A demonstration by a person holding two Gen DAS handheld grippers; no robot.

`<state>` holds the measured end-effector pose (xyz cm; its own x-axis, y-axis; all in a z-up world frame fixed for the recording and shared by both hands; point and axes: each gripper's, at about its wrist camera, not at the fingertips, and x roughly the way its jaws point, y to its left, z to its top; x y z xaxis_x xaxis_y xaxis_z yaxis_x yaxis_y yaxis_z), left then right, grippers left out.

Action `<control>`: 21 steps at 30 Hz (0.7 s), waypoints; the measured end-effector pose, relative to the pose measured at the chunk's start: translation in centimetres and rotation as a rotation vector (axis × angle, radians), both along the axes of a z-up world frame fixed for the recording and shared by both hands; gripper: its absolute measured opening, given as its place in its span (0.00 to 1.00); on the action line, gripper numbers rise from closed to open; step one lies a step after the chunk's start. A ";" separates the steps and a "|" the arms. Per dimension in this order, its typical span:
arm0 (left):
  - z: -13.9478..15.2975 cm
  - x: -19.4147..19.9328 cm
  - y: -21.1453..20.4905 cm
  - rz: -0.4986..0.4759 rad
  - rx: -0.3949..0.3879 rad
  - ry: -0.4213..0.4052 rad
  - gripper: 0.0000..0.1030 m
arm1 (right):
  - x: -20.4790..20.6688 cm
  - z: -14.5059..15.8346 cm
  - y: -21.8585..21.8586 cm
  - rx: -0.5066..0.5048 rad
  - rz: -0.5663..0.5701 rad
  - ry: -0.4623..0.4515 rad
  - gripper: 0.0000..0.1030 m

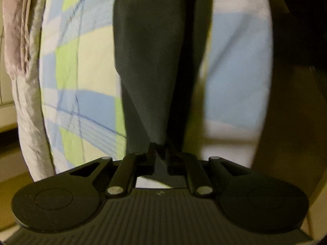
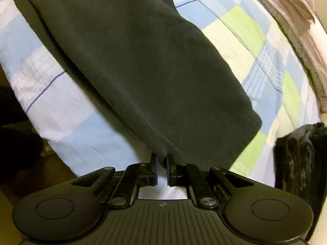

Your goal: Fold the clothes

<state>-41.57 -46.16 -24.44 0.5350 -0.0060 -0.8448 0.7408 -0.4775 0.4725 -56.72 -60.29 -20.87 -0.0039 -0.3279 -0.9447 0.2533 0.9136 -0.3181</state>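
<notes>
Both clamped on the dark garment [image 2: 132,65] — right gripper [image 2: 161,163] pinching a thin bunch, left gripper [image 1: 161,153] too. Stretched over the checked bedsheet [image 2: 255,47], toward its near edge. Slim bite there — could easily slip out or fold crooked.

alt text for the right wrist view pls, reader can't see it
The right gripper pinches the near edge of a dark garment, which stretches away over a blue, green and white checked bedsheet. Grey bedding lies along the far right edge, and a dark folded pile sits at right.
</notes>
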 end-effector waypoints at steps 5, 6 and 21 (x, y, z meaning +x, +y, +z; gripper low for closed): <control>2.2 1.9 2.2 0.188 -0.067 0.023 0.20 | 1.0 2.0 0.2 0.016 -0.110 -0.018 0.27; 2.7 2.8 2.3 0.246 -0.100 0.037 0.24 | 1.4 2.5 0.6 0.010 -0.132 -0.035 0.56; -0.4 17.2 2.9 0.501 -0.362 0.521 0.13 | 24.0 2.5 12.5 0.199 -0.179 -0.196 0.65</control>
